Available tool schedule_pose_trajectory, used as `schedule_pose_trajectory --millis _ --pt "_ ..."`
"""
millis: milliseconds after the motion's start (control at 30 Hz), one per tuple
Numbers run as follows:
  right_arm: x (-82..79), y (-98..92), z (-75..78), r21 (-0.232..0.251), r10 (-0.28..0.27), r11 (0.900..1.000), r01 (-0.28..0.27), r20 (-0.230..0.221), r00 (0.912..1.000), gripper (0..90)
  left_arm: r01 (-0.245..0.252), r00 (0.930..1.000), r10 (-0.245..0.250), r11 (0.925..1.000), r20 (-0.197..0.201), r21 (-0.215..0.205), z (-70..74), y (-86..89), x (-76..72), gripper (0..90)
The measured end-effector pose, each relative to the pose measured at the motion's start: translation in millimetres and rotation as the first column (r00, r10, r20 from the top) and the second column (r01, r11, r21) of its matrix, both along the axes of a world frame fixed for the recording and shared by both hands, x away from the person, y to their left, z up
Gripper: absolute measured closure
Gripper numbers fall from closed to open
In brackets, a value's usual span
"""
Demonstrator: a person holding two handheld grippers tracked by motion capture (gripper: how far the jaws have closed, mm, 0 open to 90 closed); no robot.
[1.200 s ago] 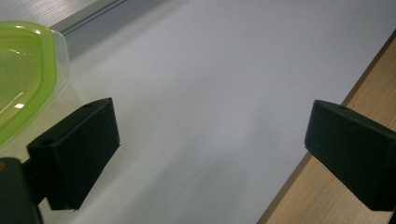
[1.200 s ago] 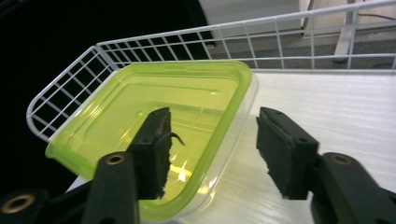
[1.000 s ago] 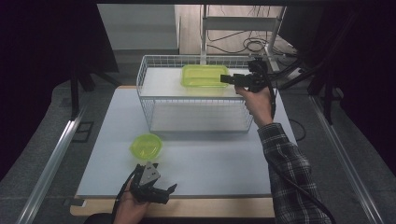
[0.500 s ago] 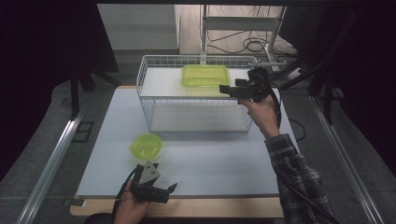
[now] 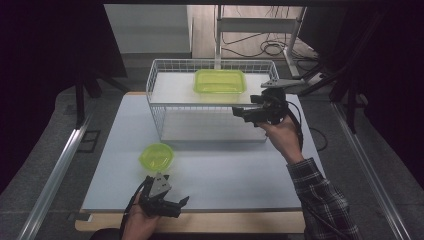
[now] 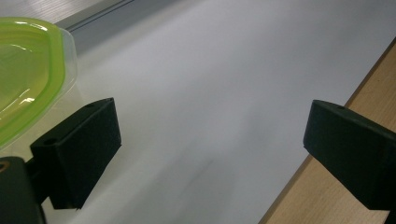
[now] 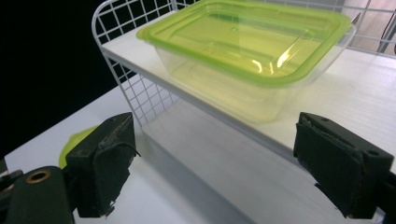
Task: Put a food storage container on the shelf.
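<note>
Lower left of the high view: left gripper [image 5: 167, 204] resting low on the white counter [image 5: 225, 170], jaws spread wide, holding nothing. Just above, small green bowl [image 5: 156, 157], maybe waiting its turn. Middle top: green box [image 5: 220, 81] inside wire basket [image 5: 160, 115]. Right: right gripper [image 5: 245, 113], jaws spread, pointing at the box, likely to grab. Dark room around.

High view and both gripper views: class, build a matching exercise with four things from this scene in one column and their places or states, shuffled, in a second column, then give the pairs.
Things:
1. rectangular container
2. round bowl
3. left gripper
4. right gripper

Places or states:
A. open, low at the table's near edge
B. on the white table, in front of the wire rack
C. open, raised at the rack's right end
D. on the rack's upper shelf, green lid on

Pairs: 1-D, 2-B, 3-A, 4-C
</note>
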State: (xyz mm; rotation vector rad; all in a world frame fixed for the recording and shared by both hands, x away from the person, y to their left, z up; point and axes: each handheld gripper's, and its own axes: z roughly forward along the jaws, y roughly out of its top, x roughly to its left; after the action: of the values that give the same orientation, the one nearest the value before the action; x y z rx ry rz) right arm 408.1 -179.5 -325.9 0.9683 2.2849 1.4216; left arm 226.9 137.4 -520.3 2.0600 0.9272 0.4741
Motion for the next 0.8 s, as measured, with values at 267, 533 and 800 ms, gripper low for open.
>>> schedule_pose_trajectory --millis 267,533,800 --pt "-16.0 -3.6 -11.5 -0.026 0.021 0.999 -0.020 0.006 0.9998 11.0 0.005 1.0000 -0.005 0.9999 0.001 0.009 0.1 -0.9 -0.3 3.7" --pt "-28.3 -11.4 -25.2 -0.058 0.028 0.998 -0.028 -0.002 0.9996 7.1 -0.001 1.0000 0.001 1.0000 0.005 0.009 0.4 -0.4 -0.3 3.6" --pt "-42.4 -19.9 -43.7 -0.079 0.048 0.996 -0.049 -0.013 0.9988 3.7 -0.007 0.9999 0.007 0.9999 0.008 0.011 0.7 0.2 -0.5 3.4"
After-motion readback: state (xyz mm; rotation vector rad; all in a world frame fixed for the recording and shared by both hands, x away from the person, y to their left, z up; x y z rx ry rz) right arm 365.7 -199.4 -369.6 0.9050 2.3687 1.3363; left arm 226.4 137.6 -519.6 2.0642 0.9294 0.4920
